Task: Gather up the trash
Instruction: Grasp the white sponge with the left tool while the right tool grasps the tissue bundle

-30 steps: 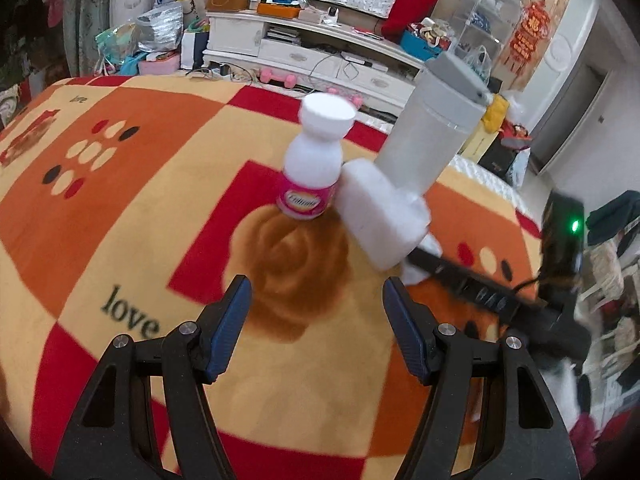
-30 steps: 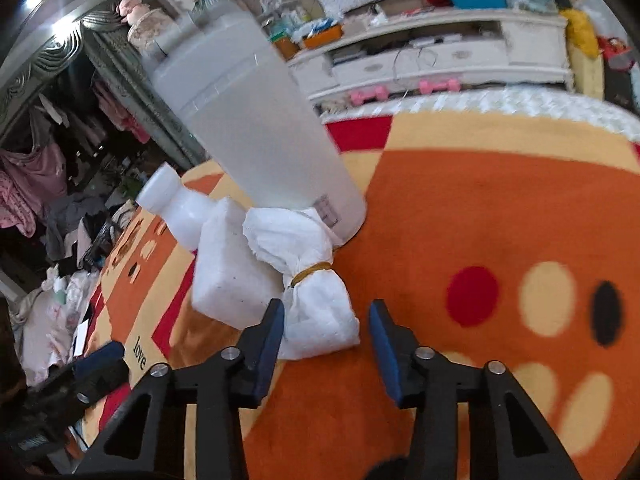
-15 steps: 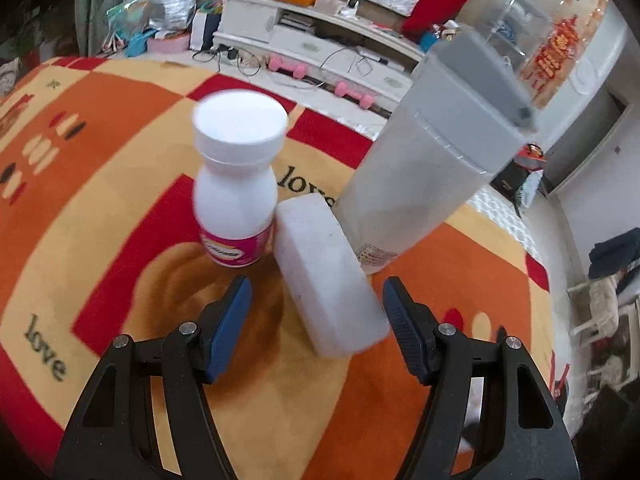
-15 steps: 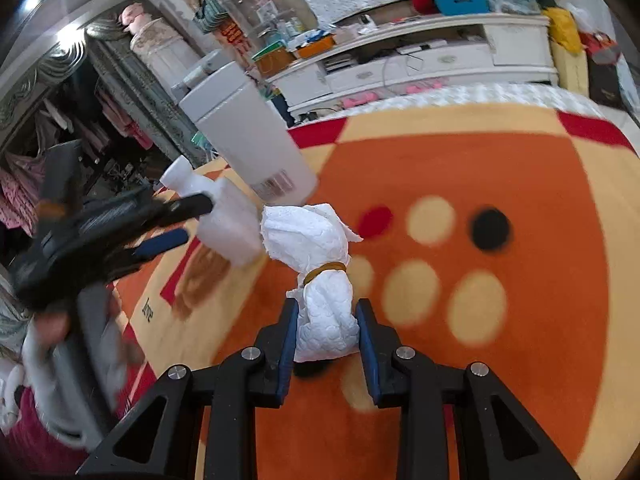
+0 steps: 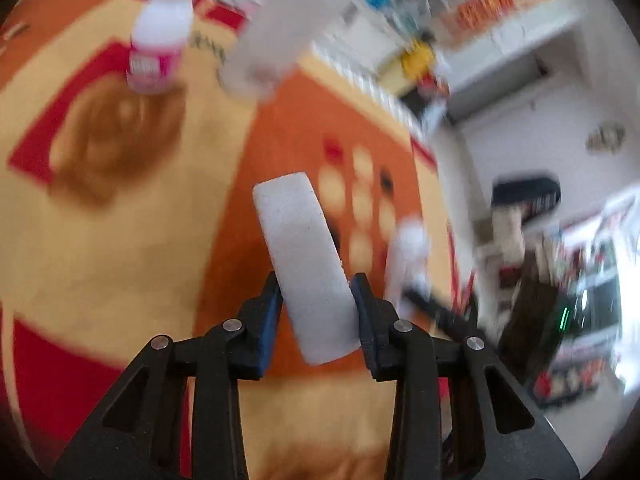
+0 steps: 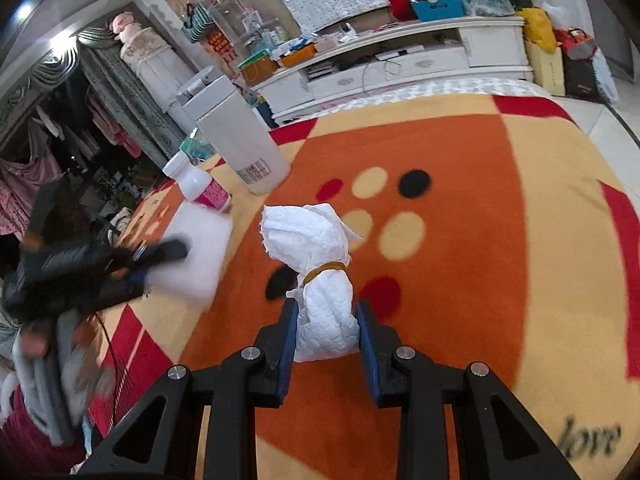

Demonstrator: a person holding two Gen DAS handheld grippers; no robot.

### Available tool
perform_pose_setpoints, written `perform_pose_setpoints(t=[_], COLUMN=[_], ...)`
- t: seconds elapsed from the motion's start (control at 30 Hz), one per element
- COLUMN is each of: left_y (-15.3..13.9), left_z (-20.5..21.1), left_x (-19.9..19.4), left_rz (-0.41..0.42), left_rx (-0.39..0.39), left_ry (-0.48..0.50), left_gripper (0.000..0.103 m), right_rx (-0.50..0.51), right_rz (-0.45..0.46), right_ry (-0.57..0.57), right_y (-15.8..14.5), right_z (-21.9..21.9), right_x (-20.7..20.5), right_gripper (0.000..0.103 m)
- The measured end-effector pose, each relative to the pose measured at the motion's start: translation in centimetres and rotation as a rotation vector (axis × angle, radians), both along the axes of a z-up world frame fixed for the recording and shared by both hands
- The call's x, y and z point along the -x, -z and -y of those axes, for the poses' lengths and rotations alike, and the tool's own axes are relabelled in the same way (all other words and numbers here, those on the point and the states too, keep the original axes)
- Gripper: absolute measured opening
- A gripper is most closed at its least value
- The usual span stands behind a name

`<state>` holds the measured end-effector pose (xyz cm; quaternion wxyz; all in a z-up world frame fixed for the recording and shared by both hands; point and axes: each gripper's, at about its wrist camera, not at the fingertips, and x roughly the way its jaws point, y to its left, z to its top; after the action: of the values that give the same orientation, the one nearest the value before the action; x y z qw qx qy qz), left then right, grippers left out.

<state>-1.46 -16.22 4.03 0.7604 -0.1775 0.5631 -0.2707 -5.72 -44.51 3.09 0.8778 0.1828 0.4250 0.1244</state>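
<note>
1. While both pairs of tongs are already carrying something, the collecting is looking roughly half done by my judgement: two pieces are gripped, nothing is visibly in the bin yet, and one bottle is standing untouched.
2. The left tongs have just been closing, and their pads are now pressing on the near end of the white foam block, which is sticking out ahead of them, tilted up and to the left.
3. The right tongs are clamping the lower half of the tied paper wad; its banded neck and ruffled top are standing just beyond the tips.
4. Under both pairs the patterned blanket is serving as the surface, and neither held piece seems to be resting on it, though the blur in the left wrist view is making that hard to confirm.
5. Both pairs are pointing steeply downward; in the right wrist view the left tongs are showing off to the left, with the person's sleeve below them.
6. Farther ahead and to the left of the right tongs, the small white bottle is waiting upright.
7. Just beyond the bottle the tall white bin is standing, lid seemingly down, so dropping both pieces in and fetching the bottle are remaining.
</note>
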Motion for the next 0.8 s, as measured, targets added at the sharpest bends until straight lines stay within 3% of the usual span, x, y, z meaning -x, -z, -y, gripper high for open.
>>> perform_pose_setpoints(t=[0.07, 0.13, 0.17, 0.27, 0.37, 0.6, 0.8], left_y=[0.9, 1.3, 1.2, 0.2, -0.3, -0.3, 1.2], left_z=[-0.5, -1.4, -2.3, -4.3, -5.0, -1.4, 2.3], left_x=[1.8, 2.7, 3.1, 3.6, 3.9, 3.5, 2.2], left_rz=[-0.006, 0.025, 0.051, 0.104, 0.109, 0.120, 0.159], left_rx=[-0.071, -0.159, -0.215, -0.296, -0.299, -0.314, -0.376], left_ry=[0.040, 0.034, 0.005, -0.078, -0.115, -0.249, -0.272], left_gripper=[0.036, 0.062, 0.064, 0.065, 0.065, 0.065, 0.066], right_rx=[0.005, -0.001, -0.008, -0.022, -0.033, 0.002, 0.092], right_rz=[-0.017, -0.027, -0.034, -0.036, -0.029, -0.010, -0.016], right_ry=[0.002, -0.004, -0.007, -0.016, -0.025, -0.018, 0.000], right_y=[0.3, 0.8, 1.1, 1.6, 1.3, 0.8, 1.2], right_z=[0.1, -0.2, -0.5, -1.3, -1.8, -1.8, -1.6], right_x=[1.2, 2.0, 2.4, 3.0, 3.5, 4.5, 5.5], right_gripper=[0.028, 0.028, 0.028, 0.028, 0.028, 0.028, 0.028])
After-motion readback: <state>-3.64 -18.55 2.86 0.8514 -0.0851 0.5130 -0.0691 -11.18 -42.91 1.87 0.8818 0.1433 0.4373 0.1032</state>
